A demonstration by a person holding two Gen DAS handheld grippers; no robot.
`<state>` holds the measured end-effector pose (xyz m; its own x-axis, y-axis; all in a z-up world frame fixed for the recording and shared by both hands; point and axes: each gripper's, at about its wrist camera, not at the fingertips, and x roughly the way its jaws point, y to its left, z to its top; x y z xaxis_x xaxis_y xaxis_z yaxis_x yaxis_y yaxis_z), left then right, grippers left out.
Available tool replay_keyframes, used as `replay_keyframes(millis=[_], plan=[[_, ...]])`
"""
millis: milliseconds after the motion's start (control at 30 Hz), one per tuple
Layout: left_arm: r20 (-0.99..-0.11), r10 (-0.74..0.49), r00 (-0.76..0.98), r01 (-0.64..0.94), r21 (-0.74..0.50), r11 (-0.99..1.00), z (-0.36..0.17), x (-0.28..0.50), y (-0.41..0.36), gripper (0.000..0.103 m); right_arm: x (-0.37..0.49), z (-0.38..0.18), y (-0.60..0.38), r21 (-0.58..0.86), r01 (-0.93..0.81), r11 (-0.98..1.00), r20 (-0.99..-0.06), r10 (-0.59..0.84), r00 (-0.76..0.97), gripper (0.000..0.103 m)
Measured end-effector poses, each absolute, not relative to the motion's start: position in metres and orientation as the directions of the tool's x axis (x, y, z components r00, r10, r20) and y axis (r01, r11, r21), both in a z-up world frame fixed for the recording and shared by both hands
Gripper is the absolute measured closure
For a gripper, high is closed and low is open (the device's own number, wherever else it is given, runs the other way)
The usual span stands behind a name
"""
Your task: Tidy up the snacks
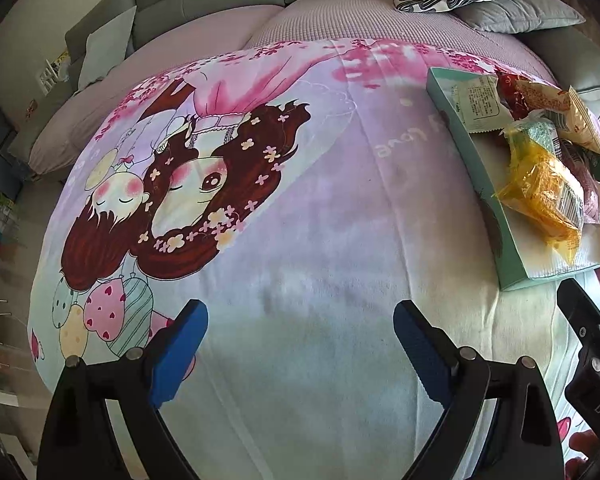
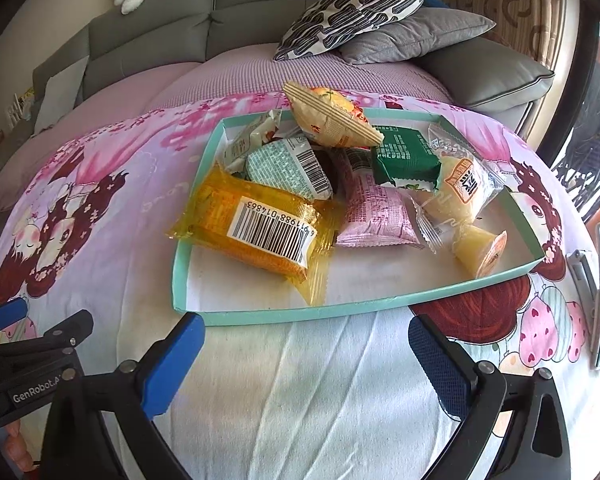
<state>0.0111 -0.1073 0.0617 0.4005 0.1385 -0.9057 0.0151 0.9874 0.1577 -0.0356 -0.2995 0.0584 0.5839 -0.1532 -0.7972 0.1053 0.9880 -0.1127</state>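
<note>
A shallow mint-green tray (image 2: 260, 315) lies on a cartoon-printed cloth (image 2: 300, 380) spread over a rounded surface in front of a grey sofa (image 2: 148, 28); what lies under the cloth cannot be told. The snacks are heaped inside the tray, mostly toward its far and left part, while the near right floor of the tray shows bare white.

At the near left, a yellow packet (image 2: 256, 232) with a large barcode lies flat, its crimped end hanging over the tray's left wall; behind it a pale teal packet (image 2: 288, 170) leans on the pile; a pink packet (image 2: 374, 216) lies in the middle; a dark green packet (image 2: 406, 158) rests above it; a cream ribbed packet (image 2: 332, 118) sits on top of the heap, tilted; a clear-wrapped pale cake (image 2: 462, 188) leans at the right, with a small jelly cup (image 2: 482, 250) lying on its side just in front of it.

The right tongs (image 2: 306, 364) hover over bare cloth just short of the tray's near wall, blue pads spread wide with nothing between them; the left tongs (image 1: 300, 344) are likewise spread wide and empty over the cloth, well to the left of the tray (image 1: 496, 200), which shows at the right edge of the left wrist view.

On the sofa behind, a black-and-white patterned cushion (image 2: 360, 8) rests on a grey cushion (image 2: 416, 36).
</note>
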Motion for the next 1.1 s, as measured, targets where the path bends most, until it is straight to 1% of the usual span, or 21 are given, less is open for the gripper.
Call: replay_keyframes(millis=[567,1100], plan=[[-0.905,0.117,0.41,0.034,0.144,0.989,0.068,-0.001,-0.108,0.009,-0.044,0.059,-0.295,-0.106,0.088,0.99,-0.801,-0.138,0.583,0.0],[-0.912,0.078,0.402,0.034,0.1,0.994,0.068,-0.006,-0.105,0.009,-0.047,0.058,-0.296,-0.11,0.093,0.99,-0.803,-0.144,0.579,0.0]])
